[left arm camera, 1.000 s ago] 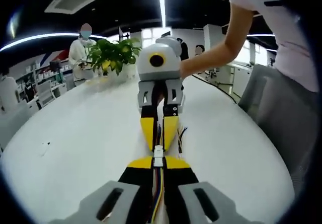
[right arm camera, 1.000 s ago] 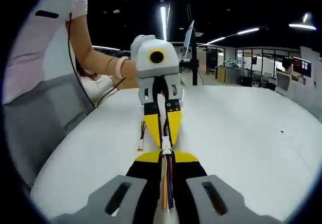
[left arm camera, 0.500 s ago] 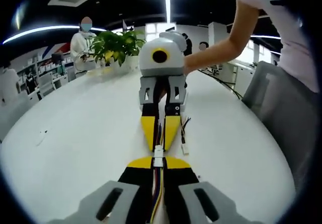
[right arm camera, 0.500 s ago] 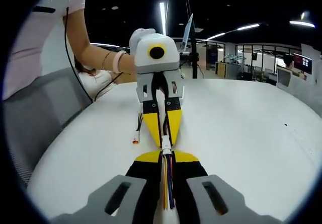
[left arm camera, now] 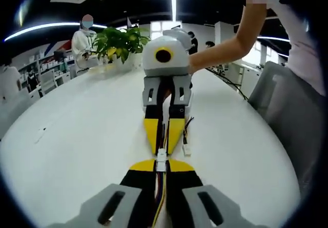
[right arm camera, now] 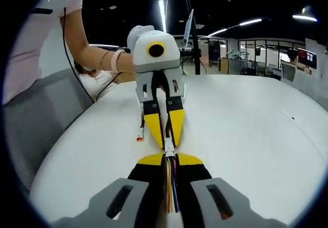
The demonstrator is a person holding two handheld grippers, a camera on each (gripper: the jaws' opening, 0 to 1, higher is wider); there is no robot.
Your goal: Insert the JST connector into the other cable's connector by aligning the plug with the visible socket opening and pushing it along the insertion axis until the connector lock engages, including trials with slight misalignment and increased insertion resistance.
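Over the white table [left arm camera: 77,136] my two grippers meet tip to tip. In the left gripper view, my left gripper [left arm camera: 162,165] is shut on a multicoloured cable ending in a white JST connector [left arm camera: 162,156]. Facing it, the right gripper [left arm camera: 163,147] holds its own cable, whose loose end [left arm camera: 186,148] hangs beside it. In the right gripper view, my right gripper [right arm camera: 169,160] is shut on coloured wires with a white connector [right arm camera: 168,149] touching the left gripper [right arm camera: 166,142]. A loose orange-tipped end [right arm camera: 139,136] dangles to the left. The two connectors touch end to end; whether they are locked together is hidden.
A potted plant [left arm camera: 119,43] and a person in white [left arm camera: 84,38] are at the table's far end. A grey chair [left arm camera: 287,110] stands at the table's edge, also seen as the chair [right arm camera: 46,115]. The person's arm [left arm camera: 220,54] reaches to the right gripper.
Both grippers have stayed tip to tip with the connectors between them. The views shifted slightly and the loose cable ends have swung a little.
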